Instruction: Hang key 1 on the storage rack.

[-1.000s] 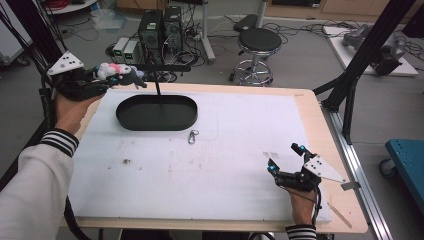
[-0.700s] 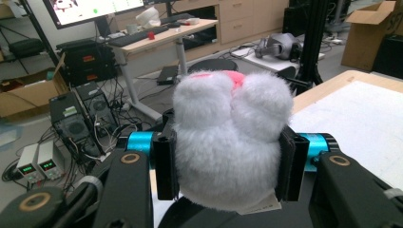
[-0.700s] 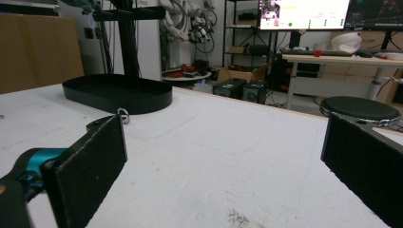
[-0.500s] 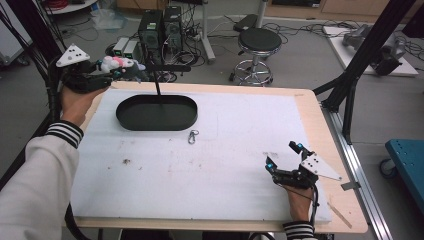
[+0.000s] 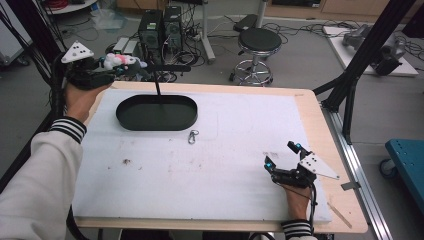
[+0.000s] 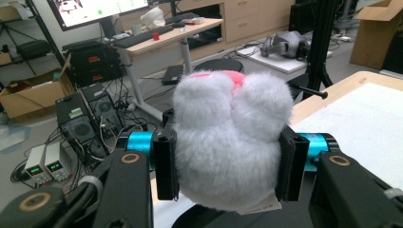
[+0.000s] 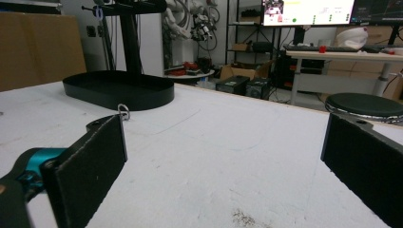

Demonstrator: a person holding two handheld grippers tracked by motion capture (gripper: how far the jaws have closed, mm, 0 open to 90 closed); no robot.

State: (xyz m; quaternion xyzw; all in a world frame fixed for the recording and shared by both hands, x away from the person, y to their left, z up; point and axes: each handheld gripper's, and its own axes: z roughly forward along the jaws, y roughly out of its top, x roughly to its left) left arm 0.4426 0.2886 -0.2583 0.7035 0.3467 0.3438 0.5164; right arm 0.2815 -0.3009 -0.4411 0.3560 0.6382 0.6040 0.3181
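Observation:
A white fluffy plush toy (image 5: 116,60) with a pink patch is squeezed between the jaws of my left gripper (image 5: 125,68), held in the air past the table's far left corner. The left gripper view has the plush (image 6: 230,142) bulging between the two black pads (image 6: 166,166). A black oval tray (image 5: 127,117) with an upright post (image 5: 157,87) and a crossbar stands on the white board. Close in front of it lies a small metal clip (image 5: 192,136). My right gripper (image 5: 282,156) rests near the front right, open and empty; its view faces the tray (image 7: 119,90) and clip (image 7: 123,112).
The white board (image 5: 210,165) covers a wooden table with a bare strip along its right edge (image 5: 325,150). A dark speck (image 5: 126,161) marks the board. Beyond the far edge are computer towers (image 5: 160,25) and a stool (image 5: 257,42). A black frame leg (image 5: 350,85) rises at right.
My left gripper has carried the plush slightly farther away and to the right, toward the stand's crossbar. The right gripper has barely shifted.

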